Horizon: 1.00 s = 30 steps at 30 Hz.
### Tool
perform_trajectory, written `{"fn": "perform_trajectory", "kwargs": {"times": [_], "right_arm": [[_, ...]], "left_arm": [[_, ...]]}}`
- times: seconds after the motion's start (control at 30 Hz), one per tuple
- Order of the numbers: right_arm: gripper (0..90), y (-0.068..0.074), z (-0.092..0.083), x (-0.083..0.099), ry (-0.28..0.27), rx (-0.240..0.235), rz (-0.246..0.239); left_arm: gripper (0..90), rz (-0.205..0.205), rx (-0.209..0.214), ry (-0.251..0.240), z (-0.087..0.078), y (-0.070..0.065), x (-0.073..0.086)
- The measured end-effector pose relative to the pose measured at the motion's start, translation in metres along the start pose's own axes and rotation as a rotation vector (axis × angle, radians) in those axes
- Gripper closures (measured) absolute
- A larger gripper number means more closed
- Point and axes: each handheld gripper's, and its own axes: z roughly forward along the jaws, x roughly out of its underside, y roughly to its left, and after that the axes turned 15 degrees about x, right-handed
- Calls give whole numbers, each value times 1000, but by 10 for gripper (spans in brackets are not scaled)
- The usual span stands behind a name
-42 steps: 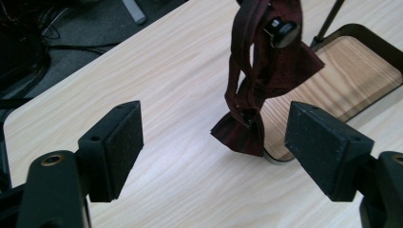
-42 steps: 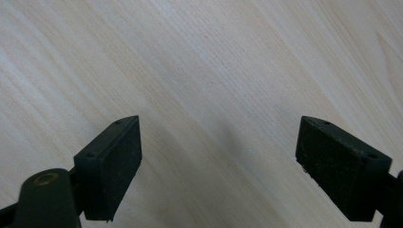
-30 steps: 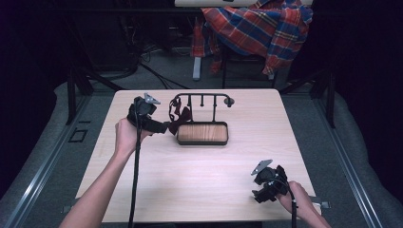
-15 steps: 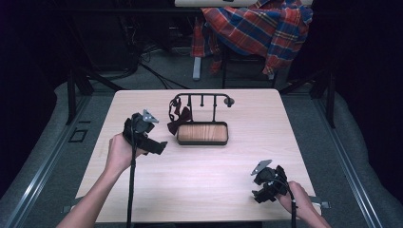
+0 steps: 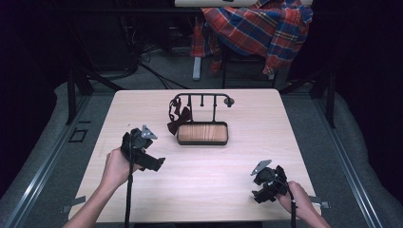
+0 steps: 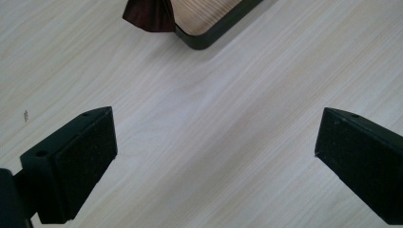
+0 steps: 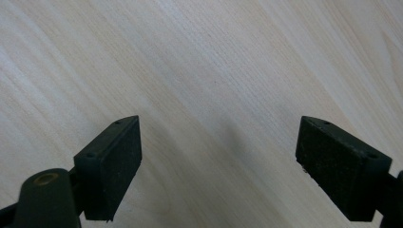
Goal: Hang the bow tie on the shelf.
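On the tabletop [image 5: 204, 175], a dark red bow tie [image 5: 178, 119] hangs from a black rack [image 5: 202, 98] over a wooden tray [image 5: 202, 133]. Left tongs [image 5: 153, 162], just opened wide, hold nothing near it. Right tongs [image 5: 262, 190] gape empty, well apart.

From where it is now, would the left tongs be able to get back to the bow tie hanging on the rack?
Probably yes. The left tongs stand open and empty, and bare table lies between them and the bow tie, which hangs at the rack's near left end.
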Motion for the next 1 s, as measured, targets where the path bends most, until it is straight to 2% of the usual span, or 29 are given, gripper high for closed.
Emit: {"fn": "perform_trajectory", "kwargs": {"times": [0.47,0.63,0.8,1.0], "right_arm": [[152,1,0,0,9,10,-6],[152,1,0,0,8,10,-6],[152,1,1,0,4,4,-1],[152,1,0,0,8,6,-4]], "left_arm": [[3,2,19,16,11,-7,30],[2,-17,0,50,18,-6,42],[2,-24,3,55,20,-3,47],[1,-1,30,38,23,0,49]]}}
